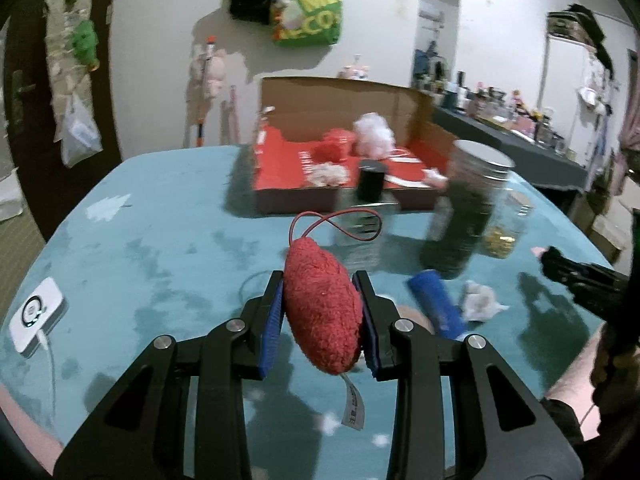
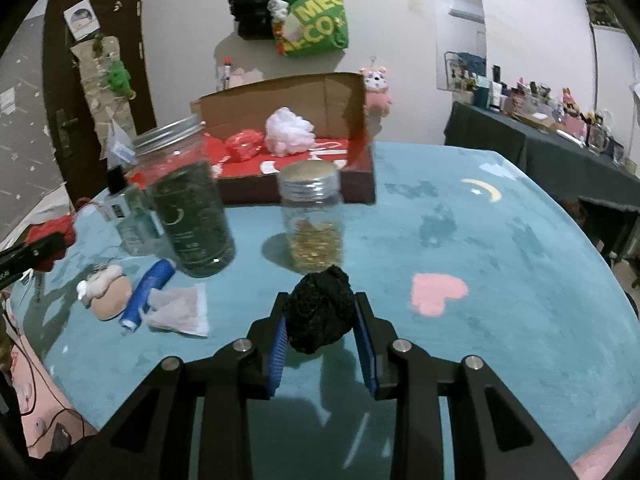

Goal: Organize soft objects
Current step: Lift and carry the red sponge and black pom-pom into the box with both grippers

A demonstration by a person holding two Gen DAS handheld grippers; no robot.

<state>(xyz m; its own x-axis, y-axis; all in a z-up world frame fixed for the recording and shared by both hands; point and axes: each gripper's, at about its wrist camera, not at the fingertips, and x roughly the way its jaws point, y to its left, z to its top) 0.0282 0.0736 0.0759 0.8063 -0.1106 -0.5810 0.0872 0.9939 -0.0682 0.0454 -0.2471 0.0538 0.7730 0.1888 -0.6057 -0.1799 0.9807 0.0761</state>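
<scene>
Red plush (image 1: 322, 307) in left claw (image 1: 320, 280), long axis pointing forward

1. This is looking like a lived-in room of a home, not a lab or shop: a worktop (image 2: 500, 240) is wearing a soft teal cover printed with a pink heart (image 2: 438, 293) and a yellow moon (image 2: 486, 191).
2. A green shopping bag (image 2: 316, 20) and a black bag (image 2: 252, 12) are hanging on the white wall, with photos pinned above.
3. A pink plush toy (image 2: 378, 88) is dangling on that wall.
4. A dark wooden door (image 2: 80, 92) is carrying a hanging organiser.
5. A side table (image 2: 560, 144) is standing along the right wall, crowded with bottles and small figurines.
</scene>
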